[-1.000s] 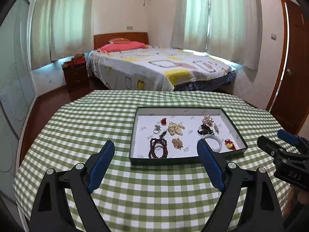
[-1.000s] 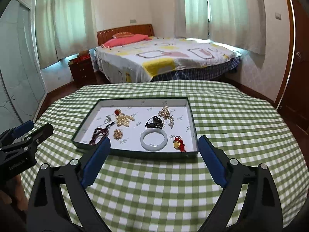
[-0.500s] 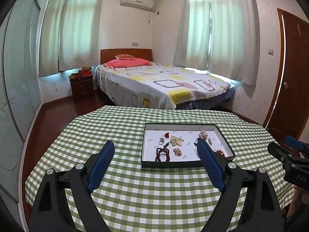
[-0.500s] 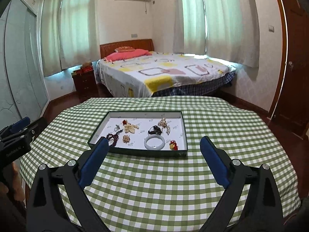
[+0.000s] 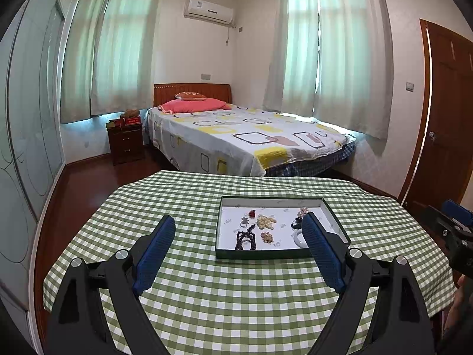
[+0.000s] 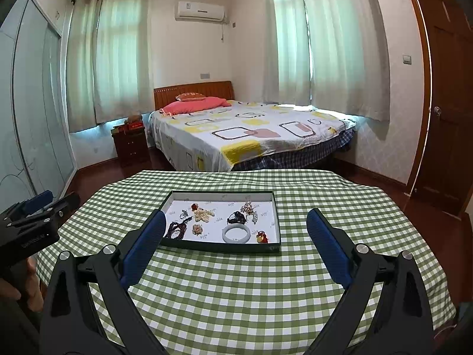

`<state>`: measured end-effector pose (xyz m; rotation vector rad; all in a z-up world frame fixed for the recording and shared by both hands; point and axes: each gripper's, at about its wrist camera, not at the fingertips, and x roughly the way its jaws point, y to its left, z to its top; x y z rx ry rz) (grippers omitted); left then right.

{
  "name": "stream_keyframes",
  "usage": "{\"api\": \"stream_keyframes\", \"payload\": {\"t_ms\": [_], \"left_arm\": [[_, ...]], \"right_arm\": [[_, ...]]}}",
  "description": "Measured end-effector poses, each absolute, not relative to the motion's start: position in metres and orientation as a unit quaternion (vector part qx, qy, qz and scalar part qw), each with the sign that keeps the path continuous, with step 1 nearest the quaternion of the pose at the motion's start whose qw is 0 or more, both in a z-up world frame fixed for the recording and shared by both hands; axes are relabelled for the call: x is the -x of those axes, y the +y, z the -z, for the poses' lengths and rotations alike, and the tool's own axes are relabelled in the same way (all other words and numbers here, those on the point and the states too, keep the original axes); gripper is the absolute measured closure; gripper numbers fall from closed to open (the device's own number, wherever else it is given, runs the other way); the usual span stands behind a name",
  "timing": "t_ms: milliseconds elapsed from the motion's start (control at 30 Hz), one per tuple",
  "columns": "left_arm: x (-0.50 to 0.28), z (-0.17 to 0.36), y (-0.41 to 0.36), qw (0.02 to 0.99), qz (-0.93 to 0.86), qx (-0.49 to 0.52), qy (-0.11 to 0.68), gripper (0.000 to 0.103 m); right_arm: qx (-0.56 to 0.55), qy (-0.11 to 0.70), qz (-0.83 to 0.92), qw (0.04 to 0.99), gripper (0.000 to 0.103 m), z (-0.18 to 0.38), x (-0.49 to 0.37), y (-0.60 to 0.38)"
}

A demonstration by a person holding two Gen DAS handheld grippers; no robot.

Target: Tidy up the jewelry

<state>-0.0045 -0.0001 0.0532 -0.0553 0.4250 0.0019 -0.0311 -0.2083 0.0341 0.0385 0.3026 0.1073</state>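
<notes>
Your left gripper (image 5: 238, 227) and right gripper (image 6: 235, 222) both hang released and empty, well back from the tray (image 6: 218, 247) on the checked table (image 6: 251, 293). In the tray, left to right: dark bead strand (image 6: 176, 230), limp and likely to sag, so pinch a bunched part; pale bangle (image 6: 236, 233), rigid, slick, probably breakable, so take it across the rim; small red charm (image 6: 261, 236), light.

Bedroom: bed (image 5: 242, 136) with patterned cover against far wall, dark nightstand (image 5: 125, 142) beside it, curtained windows (image 6: 118, 59) backlit, wooden door (image 6: 443, 94) right, AC unit (image 5: 208, 10) above.
</notes>
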Motion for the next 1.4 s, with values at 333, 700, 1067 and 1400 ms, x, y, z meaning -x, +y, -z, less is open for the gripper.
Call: {"api": "stream_keyframes", "payload": {"t_ms": [333,700,1067,1400], "left_arm": [[0.0026,-0.0502,0.003,0.977,0.0,0.031,0.212,0.019],[0.0058,-0.0512,0.0018,0.977,-0.001,0.029,0.212,0.019],[0.0076,-0.0514,0.0026,0.977,-0.002,0.03,0.211,0.018],[0.0076,-0.0511,0.002,0.978,-0.001,0.032,0.208,0.018]], "right_arm": [[-0.02,0.151,-0.052,0.987,0.009,-0.0343,0.0318,-0.2085],[-0.021,0.15,-0.052,0.987,0.009,-0.0343,0.0308,-0.2078],[-0.019,0.153,-0.053,0.987,0.009,-0.0334,0.0284,-0.2068],[-0.019,0.153,-0.053,0.987,0.009,-0.0333,0.0287,-0.2067]]}}
